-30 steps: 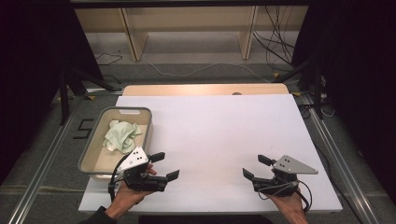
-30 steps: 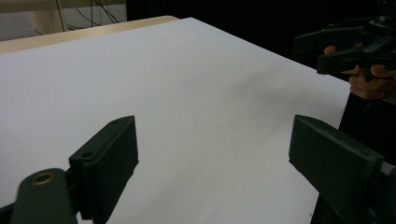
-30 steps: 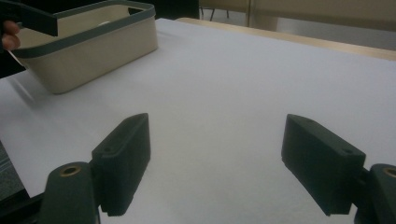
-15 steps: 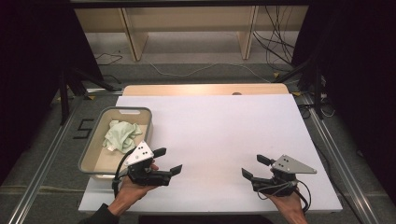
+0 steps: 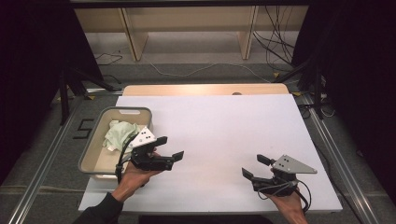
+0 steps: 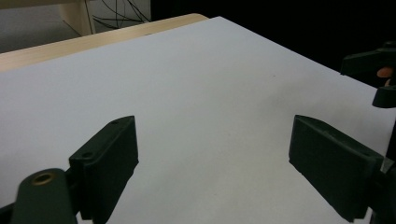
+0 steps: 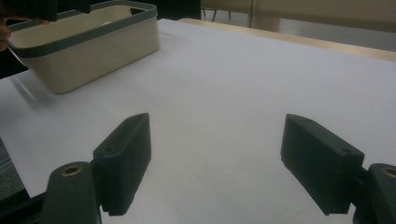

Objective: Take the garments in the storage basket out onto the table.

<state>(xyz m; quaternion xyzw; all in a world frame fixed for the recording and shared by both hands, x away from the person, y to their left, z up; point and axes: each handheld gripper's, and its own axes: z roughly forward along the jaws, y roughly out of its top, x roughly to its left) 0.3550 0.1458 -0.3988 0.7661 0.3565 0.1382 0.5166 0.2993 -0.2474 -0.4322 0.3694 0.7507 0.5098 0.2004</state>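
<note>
- While the crumpled cloth (image 5: 120, 134) lies in the bin (image 5: 92, 154), the white desk (image 5: 219, 135) is bare.
- Left hand-held gripper (image 5: 169, 149) and right hand-held gripper (image 5: 256, 166) gape, gripping nothing; the job looks near its end.

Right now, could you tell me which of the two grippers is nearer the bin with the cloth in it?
The left gripper: it hovers right beside the bin holding the cloth, jaws open. The right gripper is across the table, well away.

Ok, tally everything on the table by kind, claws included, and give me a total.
Beige bin: 1
Crumpled pale green cloth inside it: 1
Claws, left claw and right claw, both open: 2
Total: 4
</note>
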